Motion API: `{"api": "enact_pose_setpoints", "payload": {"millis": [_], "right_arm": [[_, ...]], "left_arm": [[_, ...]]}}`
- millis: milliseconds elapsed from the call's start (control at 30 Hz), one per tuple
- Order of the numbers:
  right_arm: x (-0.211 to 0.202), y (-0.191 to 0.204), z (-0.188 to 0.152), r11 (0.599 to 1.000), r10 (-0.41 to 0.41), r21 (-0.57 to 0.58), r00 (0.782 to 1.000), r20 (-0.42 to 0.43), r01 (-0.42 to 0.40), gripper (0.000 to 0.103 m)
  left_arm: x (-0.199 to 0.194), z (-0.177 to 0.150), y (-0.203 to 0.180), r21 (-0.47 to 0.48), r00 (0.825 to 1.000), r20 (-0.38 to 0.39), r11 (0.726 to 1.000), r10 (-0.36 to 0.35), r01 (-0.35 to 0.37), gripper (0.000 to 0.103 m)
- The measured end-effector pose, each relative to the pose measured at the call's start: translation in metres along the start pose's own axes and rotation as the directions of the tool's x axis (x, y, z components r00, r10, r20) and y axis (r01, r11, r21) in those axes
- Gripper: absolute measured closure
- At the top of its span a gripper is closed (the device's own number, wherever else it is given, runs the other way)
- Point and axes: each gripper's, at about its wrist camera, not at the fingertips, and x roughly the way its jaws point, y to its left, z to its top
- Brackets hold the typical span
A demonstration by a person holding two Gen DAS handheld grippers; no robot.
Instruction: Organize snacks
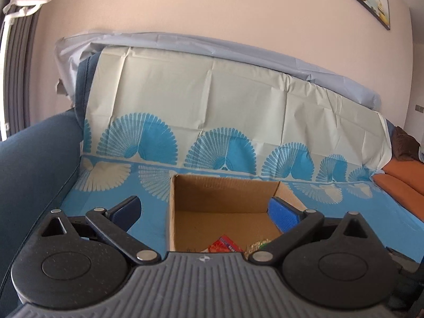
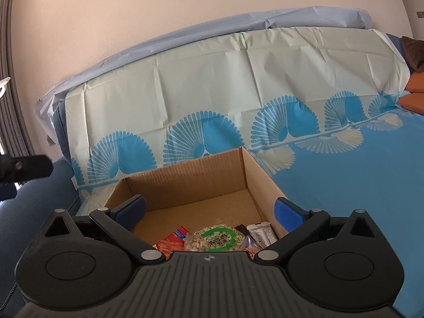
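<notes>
An open cardboard box [image 1: 222,193] stands on the blue patterned cloth on the sofa seat; it also shows in the right wrist view [image 2: 190,177]. Snack packets lie at its near end: a red packet [image 1: 224,243] [image 2: 172,241], a round clear packet with a green ring [image 2: 216,238] and a dark and white wrapper [image 2: 258,232]. My left gripper [image 1: 205,209] is open and empty, held above the box's near part. My right gripper [image 2: 210,210] is open and empty, above the snacks at the box's near end.
The sofa back is draped with a pale cloth with blue fan prints [image 1: 212,111]. A dark blue armrest [image 1: 29,164] rises at the left. Orange cushions [image 1: 400,182] lie at the right. Blue cloth [image 2: 357,185] spreads right of the box. A dark object [image 2: 23,169] shows at the left edge.
</notes>
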Motion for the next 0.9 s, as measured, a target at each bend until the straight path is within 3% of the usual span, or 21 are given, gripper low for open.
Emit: {"api": "enact_pose_setpoints", "payload": {"millis": [133,300,400,900], "right_arm": [[-0.008,0.002,0.001,0.999,-0.036,-0.01,0.999,-0.034,0.036,0.001],[-0.023,-0.003,0.0,0.993,-0.114,0.028,0.983,-0.142,0.119,0.001],[-0.042,-0.005,-0.005,0.991,-0.116,0.043,0.981,-0.152,0.124,0.001],[-0.103,0.012,-0.014,0.992,-0.118,-0.067,0.984,-0.133,0.11,0.001]], "left_arm": [[-0.011,-0.022,0.015,-0.059,0.993,-0.115,0.998,0.017,-0.023,0.001],[-0.02,-0.045,0.013,-0.03,0.97,-0.236,0.997,0.058,-0.067,0.001],[-0.026,-0.056,0.011,-0.009,0.958,-0.279,0.997,0.066,-0.071,0.001],[-0.057,-0.063,0.012,-0.046,0.949,-0.313,0.998,0.033,-0.049,0.001]]}}
